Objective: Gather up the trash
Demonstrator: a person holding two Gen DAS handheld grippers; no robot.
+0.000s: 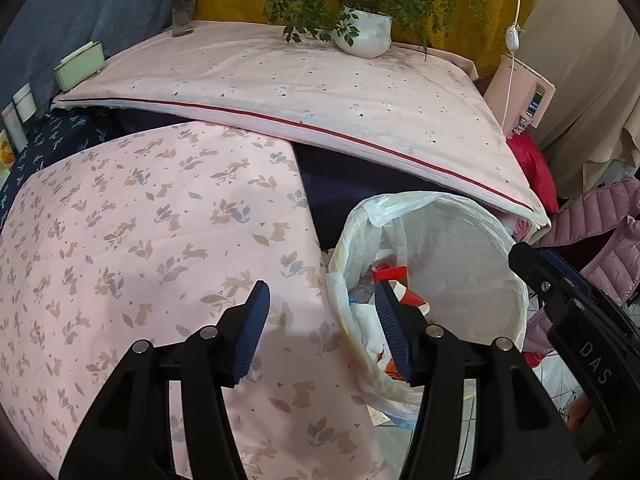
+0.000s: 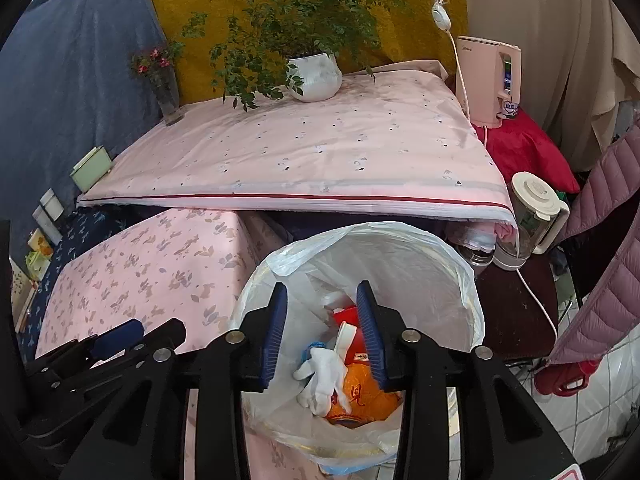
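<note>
The trash bin (image 2: 452,280) stands upright on the floor, its round mouth facing up, lined with a white bag (image 2: 288,260). It sits just beside the pink bunny cloth (image 2: 160,264). Inside lie a white glove (image 2: 324,372), an orange wrapper (image 2: 368,400) with red writing too small to read, and red scraps. The right claw (image 2: 322,332) hangs over the bin, jaws apart, holding nothing. The left claw (image 1: 320,320) is apart too, empty. "DAS" shows on the right claw's side.
</note>
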